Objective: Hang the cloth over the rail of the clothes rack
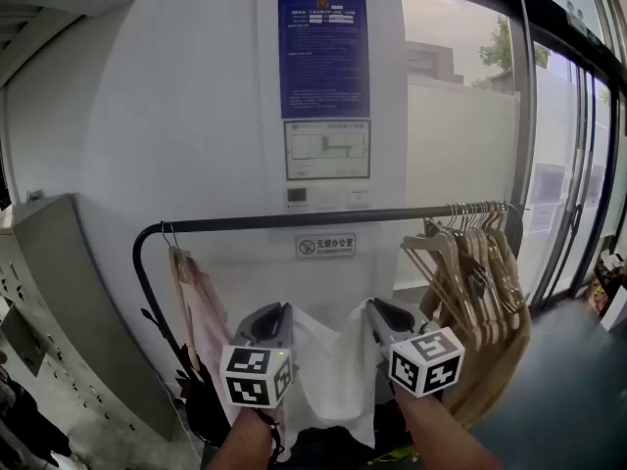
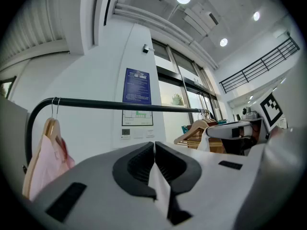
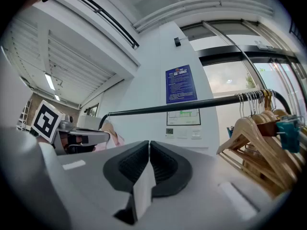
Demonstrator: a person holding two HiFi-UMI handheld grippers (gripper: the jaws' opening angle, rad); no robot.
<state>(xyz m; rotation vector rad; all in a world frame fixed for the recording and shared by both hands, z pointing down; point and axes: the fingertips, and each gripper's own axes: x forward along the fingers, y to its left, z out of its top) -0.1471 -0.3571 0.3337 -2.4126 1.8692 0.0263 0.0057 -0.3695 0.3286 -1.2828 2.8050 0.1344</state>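
A white cloth (image 1: pixel 333 360) hangs stretched between my two grippers, below and in front of the black rail (image 1: pixel 323 220) of the clothes rack. My left gripper (image 1: pixel 279 313) is shut on the cloth's left top edge; a strip of the cloth (image 2: pixel 160 188) shows pinched between its black pads. My right gripper (image 1: pixel 377 311) is shut on the right top edge, with a fold of the cloth (image 3: pixel 143 188) between its pads. Both grippers point level at the rail (image 2: pixel 120 104), which runs above them (image 3: pixel 192 105).
A pink garment (image 1: pixel 201 311) hangs on a hanger at the rail's left end. Several wooden hangers (image 1: pixel 475 262) crowd the right end. A white wall with a blue notice (image 1: pixel 323 57) stands behind the rack. Glass doors (image 1: pixel 568 184) are on the right, a grey counter (image 1: pixel 59 302) on the left.
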